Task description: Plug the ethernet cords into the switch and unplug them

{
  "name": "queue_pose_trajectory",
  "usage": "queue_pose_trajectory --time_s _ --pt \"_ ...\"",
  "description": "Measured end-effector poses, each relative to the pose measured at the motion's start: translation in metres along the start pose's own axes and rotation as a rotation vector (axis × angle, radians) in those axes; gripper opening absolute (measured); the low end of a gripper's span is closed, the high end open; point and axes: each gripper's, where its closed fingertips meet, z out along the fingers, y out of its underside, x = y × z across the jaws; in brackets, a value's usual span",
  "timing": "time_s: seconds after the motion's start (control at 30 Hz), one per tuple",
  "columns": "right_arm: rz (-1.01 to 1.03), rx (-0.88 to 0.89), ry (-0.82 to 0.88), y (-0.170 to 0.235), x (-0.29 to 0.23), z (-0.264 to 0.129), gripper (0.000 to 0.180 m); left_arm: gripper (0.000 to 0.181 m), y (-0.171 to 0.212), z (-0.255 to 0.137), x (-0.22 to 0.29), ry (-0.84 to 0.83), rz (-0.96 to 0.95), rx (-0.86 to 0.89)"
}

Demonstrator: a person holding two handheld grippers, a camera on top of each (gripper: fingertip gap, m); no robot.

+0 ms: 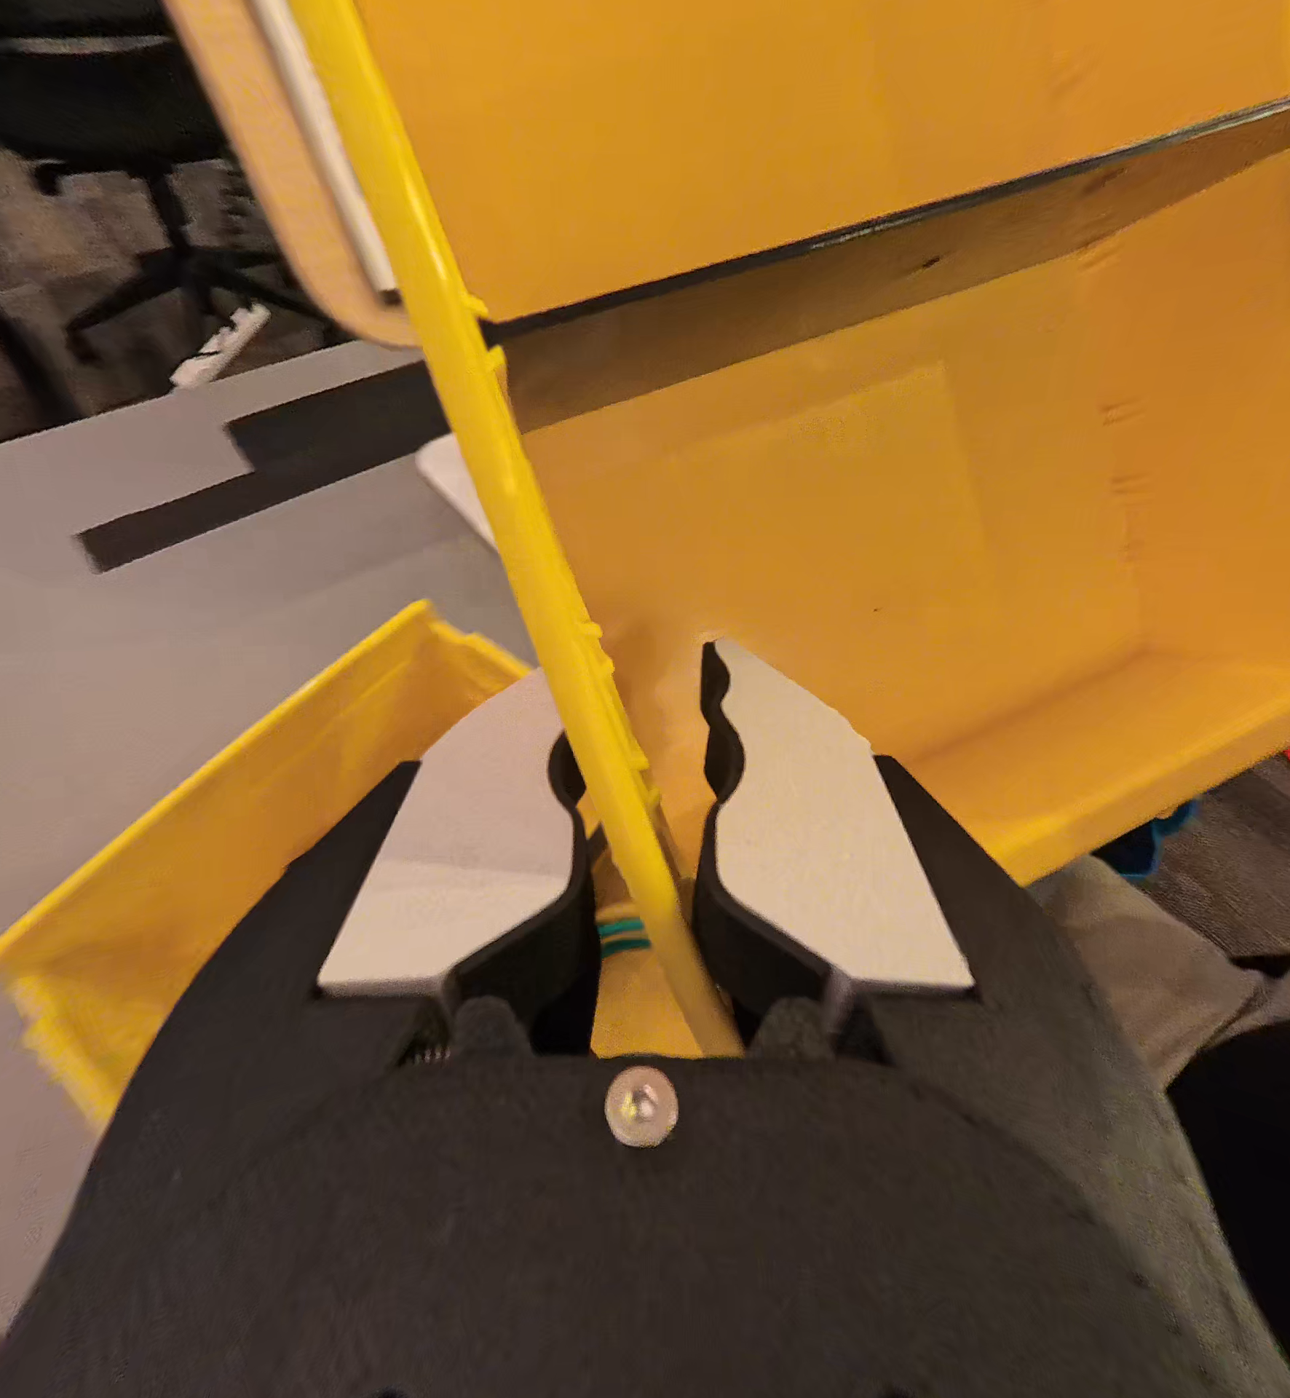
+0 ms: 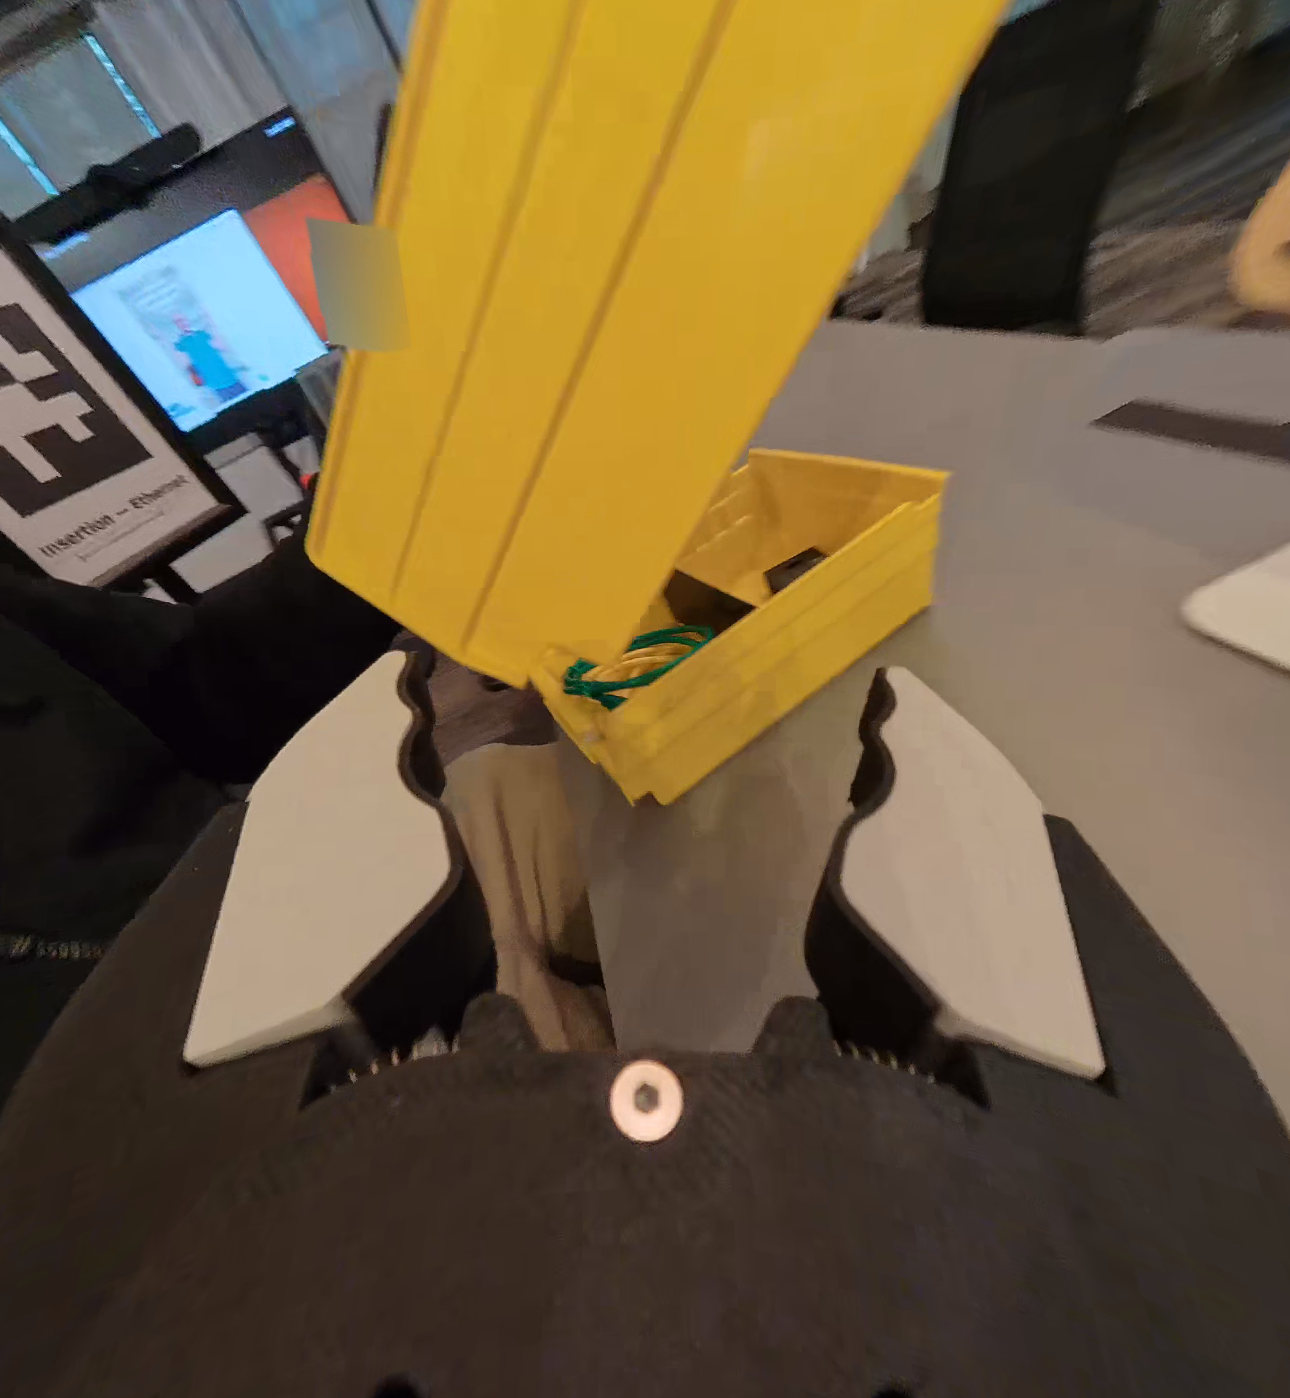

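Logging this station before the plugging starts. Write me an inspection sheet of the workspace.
Surface: grey table, dark tape strips.
Job's things: yellow box, lid raised; dark items inside, switch not identifiable.
Clutter: white flat object.
Grippers: left hand-held gripper straddles the lid edge, contact unclear; right hand-held gripper open, empty.
Cables: green and yellow coil in box.
Surroundings: screen, marker sign, office chair.

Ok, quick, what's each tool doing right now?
Left tool: closed on the yellow lid edge, holding it raised.
Right tool: open, holding nothing, facing the yellow box.
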Motion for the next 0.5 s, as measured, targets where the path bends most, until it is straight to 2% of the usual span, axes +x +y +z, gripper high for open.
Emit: queue_pose_trajectory --time_s 0.1,0.23,0.33,0.4,0.5 --pt "-0.075 0.090 0.082 -0.011 -0.013 -0.058 0.109 0.028 -0.003 0.052 0.056 0.101 -0.006 -0.041" --pt "-0.142 0.151 0.228 -0.007 -0.028 -0.112 0.108 0.028 0.002 0.118 0.123 0.187 -0.008 -0.099" --pt "-0.112 0.100 0.366 0.019 -0.017 -0.138 0.109 0.030 0.019 0.165 0.166 0.265 -0.055 -0.152" --pt "-0.066 0.090 0.447 0.036 0.000 -0.154 0.103 0.033 0.035 0.190 0.189 0.303 -0.118 -0.205" --pt "0.093 0.049 0.507 0.068 0.029 -0.171 0.109 0.031 0.070 0.220 0.209 0.271 -0.087 -0.281"
